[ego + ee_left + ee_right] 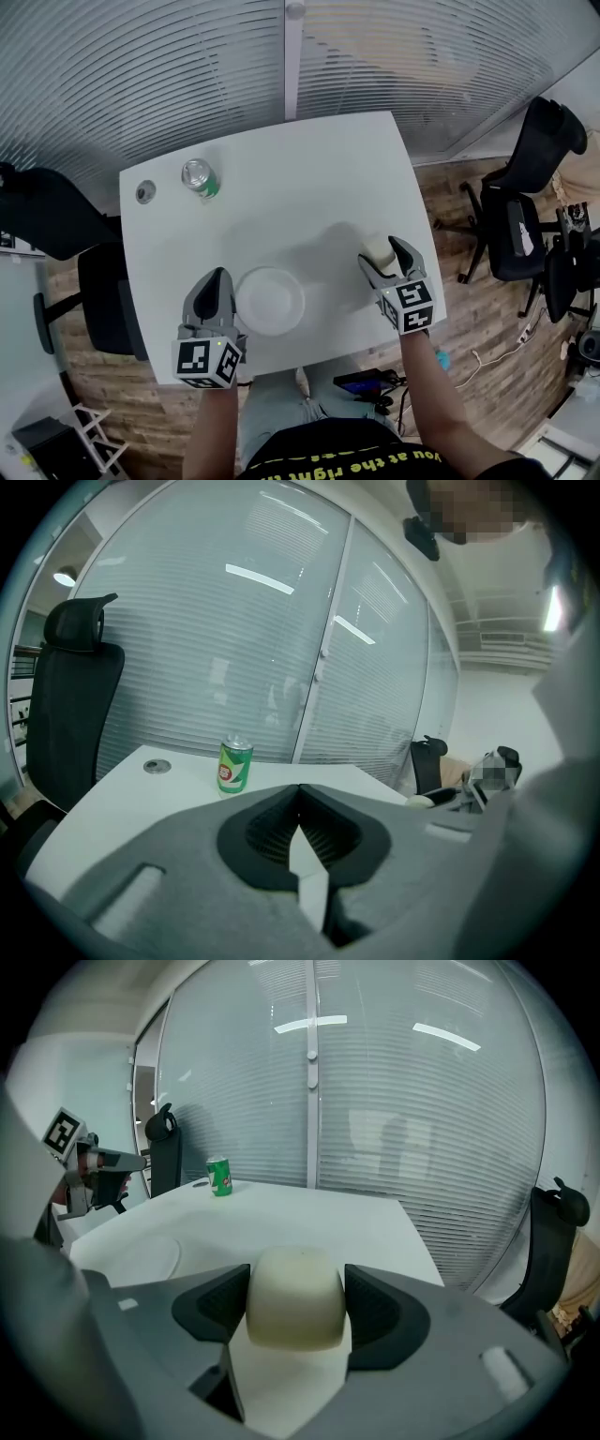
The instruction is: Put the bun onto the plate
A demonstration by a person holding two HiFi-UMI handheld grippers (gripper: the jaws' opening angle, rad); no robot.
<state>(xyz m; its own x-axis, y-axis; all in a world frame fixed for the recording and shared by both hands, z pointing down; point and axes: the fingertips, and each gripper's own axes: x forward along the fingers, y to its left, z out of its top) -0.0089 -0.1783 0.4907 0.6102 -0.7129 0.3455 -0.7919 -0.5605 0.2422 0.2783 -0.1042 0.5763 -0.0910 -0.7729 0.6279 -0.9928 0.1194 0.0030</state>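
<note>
- The bun (298,1309) is pinched between the jaws of the right claw (298,1274), with the pads pressed on its two sides and its domed top upward
- In the head view the bun (378,250) is seen inside the right claw (382,255), over the right part of the white surface (309,178); whether it is clear of the surface cannot be told
- No long axis is seen on the bun: it is roundish, and it is gripped across its width
- The plate (270,300) lies to the left of the held bun and a little nearer the person, apart from it, with bare surface between
- In the right gripper view the plate (141,1258) is seen low at the left, so a move leftward is judged to be needed
- The left claw (214,281) is just beside the plate's left rim, nearer to it than the right, but it is pressed together on nothing (300,789)
- The can (199,176) is far back and left, well clear of that path
</note>
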